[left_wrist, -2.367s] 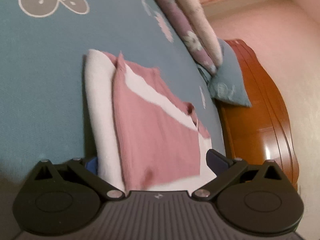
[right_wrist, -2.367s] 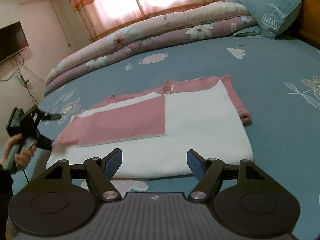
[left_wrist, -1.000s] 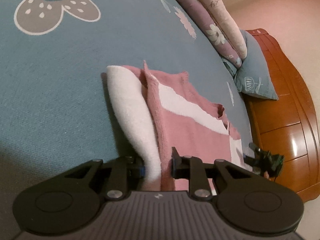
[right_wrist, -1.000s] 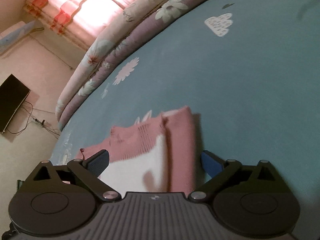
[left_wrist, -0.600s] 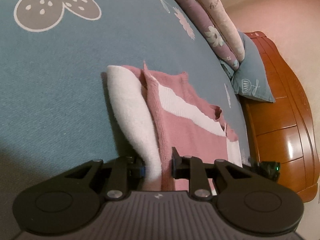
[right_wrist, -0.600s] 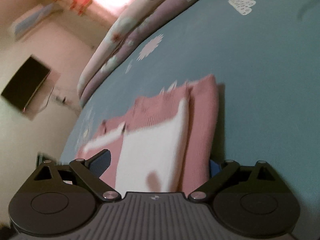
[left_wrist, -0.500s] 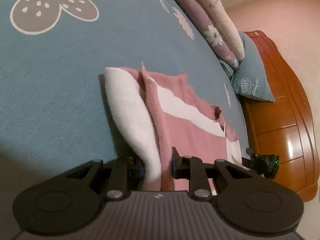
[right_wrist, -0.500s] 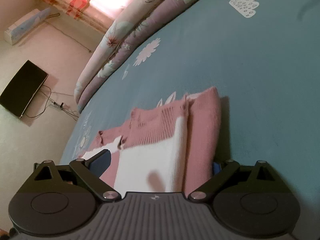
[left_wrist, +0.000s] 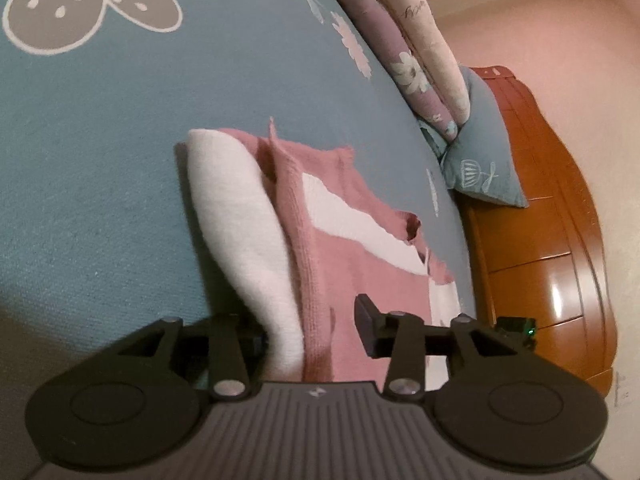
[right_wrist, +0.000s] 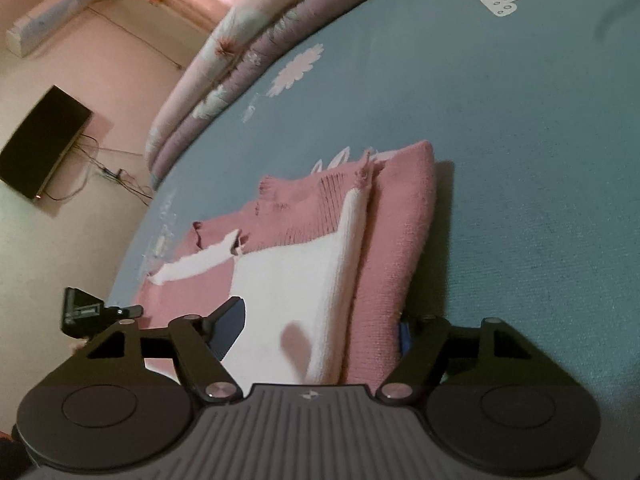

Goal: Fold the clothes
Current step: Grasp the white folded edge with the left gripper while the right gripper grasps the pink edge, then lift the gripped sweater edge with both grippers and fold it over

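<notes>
So the sweater (left_wrist: 340, 264) is lying on the bed (left_wrist: 100, 160), pink and white, already folded into a long strip. In the left view it runs from the middle of the frame down to the bottom edge; in the right view it sits centre, running down to lower centre.

What's changed: a second ago the left gripper (left_wrist: 310, 330) was pinched tight on the near end of the sweater, white fold and pink layer squeezed together. Its jaws have just been opening. The right-hand finger now stands clear over the pink cloth with a visible gap, and the cloth still lies between the jaws but isn't squeezed. Looks like a release to me.

The right gripper (right_wrist: 322, 328) is doing the opposite. Its jaws were spread wide and have just been closing around the other end of the sweater. The left finger is over the white panel, and the right one is tucked down beside the pink edge, mostly hidden. I don't see the pads actually pressing yet, so I'd call them apart with the cloth in between.

My read: the left side may be re-gripping while the right gets its hold, probably before the next fold across. Neither end is firmly held right now, so a lift at this point would likely slip.

The pillow (left_wrist: 480, 160) and rolled quilt (left_wrist: 400, 40) sit upper right in the left view, well apart.
</notes>
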The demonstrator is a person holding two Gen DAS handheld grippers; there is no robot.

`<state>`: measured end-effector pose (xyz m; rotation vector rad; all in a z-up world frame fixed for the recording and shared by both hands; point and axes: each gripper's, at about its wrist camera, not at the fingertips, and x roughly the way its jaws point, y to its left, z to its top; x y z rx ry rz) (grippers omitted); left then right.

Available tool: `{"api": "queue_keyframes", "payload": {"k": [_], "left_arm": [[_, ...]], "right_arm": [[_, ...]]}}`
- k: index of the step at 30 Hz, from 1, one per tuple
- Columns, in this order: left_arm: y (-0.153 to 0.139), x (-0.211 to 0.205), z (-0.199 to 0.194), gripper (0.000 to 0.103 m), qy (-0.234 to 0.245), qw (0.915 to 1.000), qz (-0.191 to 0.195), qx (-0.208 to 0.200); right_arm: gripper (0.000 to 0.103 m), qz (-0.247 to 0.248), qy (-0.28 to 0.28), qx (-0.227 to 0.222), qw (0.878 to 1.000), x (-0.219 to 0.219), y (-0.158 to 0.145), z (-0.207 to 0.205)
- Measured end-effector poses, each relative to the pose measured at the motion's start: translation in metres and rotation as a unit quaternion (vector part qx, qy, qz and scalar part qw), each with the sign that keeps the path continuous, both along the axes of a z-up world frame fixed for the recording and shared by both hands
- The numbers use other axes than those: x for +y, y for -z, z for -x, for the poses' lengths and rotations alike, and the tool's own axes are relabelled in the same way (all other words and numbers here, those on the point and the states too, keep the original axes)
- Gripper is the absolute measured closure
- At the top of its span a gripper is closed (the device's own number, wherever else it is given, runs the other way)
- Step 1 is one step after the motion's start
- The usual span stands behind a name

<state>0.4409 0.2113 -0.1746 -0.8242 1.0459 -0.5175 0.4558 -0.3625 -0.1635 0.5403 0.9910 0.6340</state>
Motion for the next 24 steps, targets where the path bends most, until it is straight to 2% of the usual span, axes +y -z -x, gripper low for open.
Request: {"api": "queue_keyframes", "payload": {"k": [1, 2, 3, 5, 10, 14, 17, 22, 24], "left_arm": [[-0.001, -0.002, 0.000, 0.062, -0.001, 1.0000, -0.007, 0.001], [-0.003, -0.004, 0.000, 0.065, -0.001, 0.9999, -0.016, 0.001], [-0.005, -0.006, -0.001, 0.070, -0.001, 0.9997, -0.025, 0.002], [-0.008, -0.009, -0.001, 0.072, -0.003, 0.9992, -0.039, 0.004], [-0.011, -0.014, -0.005, 0.067, -0.011, 0.9986, -0.050, 0.012], [-0.011, -0.014, -0.004, 0.067, -0.021, 0.9981, -0.054, 0.021], [-0.016, -0.020, -0.004, 0.067, -0.013, 0.9968, -0.078, 0.014], [-0.018, -0.021, -0.004, 0.068, -0.020, 0.9958, -0.087, 0.021], [-0.022, -0.025, -0.002, 0.075, -0.022, 0.9943, -0.103, 0.020]], "right_arm": [[0.055, 0.015, 0.007, 0.003, 1.000, 0.000, 0.001, 0.000], [0.077, 0.023, 0.016, 0.012, 1.000, -0.002, 0.002, -0.001], [0.078, 0.026, 0.026, 0.024, 0.999, -0.006, 0.004, -0.002], [0.078, 0.033, 0.029, 0.027, 0.999, -0.005, 0.004, -0.002], [0.078, 0.073, 0.030, 0.024, 0.997, 0.007, 0.001, -0.002], [0.078, 0.080, 0.036, 0.033, 0.996, 0.010, 0.004, -0.004], [0.078, 0.096, 0.039, 0.026, 0.994, 0.015, 0.004, 0.001], [0.078, 0.123, 0.044, 0.014, 0.991, 0.028, 0.004, 0.001], [0.078, 0.142, 0.046, 0.005, 0.989, 0.035, 0.002, 0.004]]}}
